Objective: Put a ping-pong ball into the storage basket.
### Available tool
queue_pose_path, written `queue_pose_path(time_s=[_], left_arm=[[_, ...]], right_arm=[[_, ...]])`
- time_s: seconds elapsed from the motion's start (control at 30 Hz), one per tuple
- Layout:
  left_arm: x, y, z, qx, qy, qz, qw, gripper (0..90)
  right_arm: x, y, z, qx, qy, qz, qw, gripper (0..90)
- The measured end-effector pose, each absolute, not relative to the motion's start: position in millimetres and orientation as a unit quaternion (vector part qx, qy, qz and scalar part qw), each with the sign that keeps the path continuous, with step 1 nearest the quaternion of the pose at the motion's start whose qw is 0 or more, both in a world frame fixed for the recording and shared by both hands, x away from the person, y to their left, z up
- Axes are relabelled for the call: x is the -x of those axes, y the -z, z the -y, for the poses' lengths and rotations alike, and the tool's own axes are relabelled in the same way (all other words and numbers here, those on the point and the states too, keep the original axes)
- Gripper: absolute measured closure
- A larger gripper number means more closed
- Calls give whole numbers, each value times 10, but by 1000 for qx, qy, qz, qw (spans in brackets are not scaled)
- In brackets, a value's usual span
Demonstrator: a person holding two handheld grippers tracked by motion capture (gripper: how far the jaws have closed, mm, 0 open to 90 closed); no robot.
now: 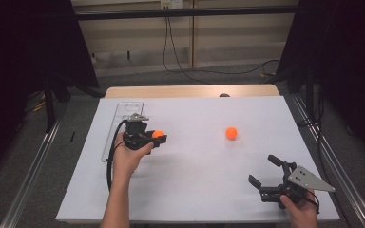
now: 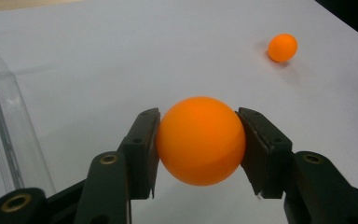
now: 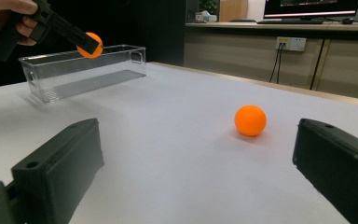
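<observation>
My left gripper (image 1: 159, 138) is shut on an orange ball (image 2: 200, 140), held above the white table just right of a clear plastic bin (image 1: 123, 124). Both pads press the ball's sides in the left gripper view. The right gripper view shows that held ball (image 3: 91, 45) in front of the bin (image 3: 84, 70). A second orange ball (image 1: 231, 133) lies loose on the white sheet right of centre, also seen as the far ball (image 2: 282, 47) and the ball ahead (image 3: 250, 120). My right gripper (image 1: 265, 170) rests open near the front right corner, jaws wide apart and empty, pointing toward that loose ball.
The white sheet (image 1: 199, 185) covers a wooden table whose far edge (image 1: 190, 90) shows beyond it. Dark curtains and metal frame rails flank both sides. Cables run on the floor behind the table.
</observation>
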State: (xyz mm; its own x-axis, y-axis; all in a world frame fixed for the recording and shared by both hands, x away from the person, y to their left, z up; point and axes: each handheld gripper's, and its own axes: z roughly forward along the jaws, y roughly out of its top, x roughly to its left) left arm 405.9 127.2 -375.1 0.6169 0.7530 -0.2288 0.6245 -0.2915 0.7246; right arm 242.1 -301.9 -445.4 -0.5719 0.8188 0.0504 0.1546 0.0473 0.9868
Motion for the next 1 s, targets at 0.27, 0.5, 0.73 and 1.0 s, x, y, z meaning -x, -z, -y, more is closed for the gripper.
queue_pose_path(time_s=[0.27,0.5,0.73,1.0], left_arm=[[-4052,3737,-1320,-796,-83,-436,411,508],[-4059,3741,-1356,-798,-82,-436,408,508],[-4064,3751,-1349,-797,-83,-438,408,508],[-4068,3725,-1398,-796,-92,-441,404,508]], right_arm=[[-2409,4438,3021,-364,-587,-666,283,11],[-2420,4448,3027,-364,-587,-666,281,11],[-2425,4464,3028,-368,-584,-667,280,10],[-2412,4451,3018,-365,-589,-665,278,10]])
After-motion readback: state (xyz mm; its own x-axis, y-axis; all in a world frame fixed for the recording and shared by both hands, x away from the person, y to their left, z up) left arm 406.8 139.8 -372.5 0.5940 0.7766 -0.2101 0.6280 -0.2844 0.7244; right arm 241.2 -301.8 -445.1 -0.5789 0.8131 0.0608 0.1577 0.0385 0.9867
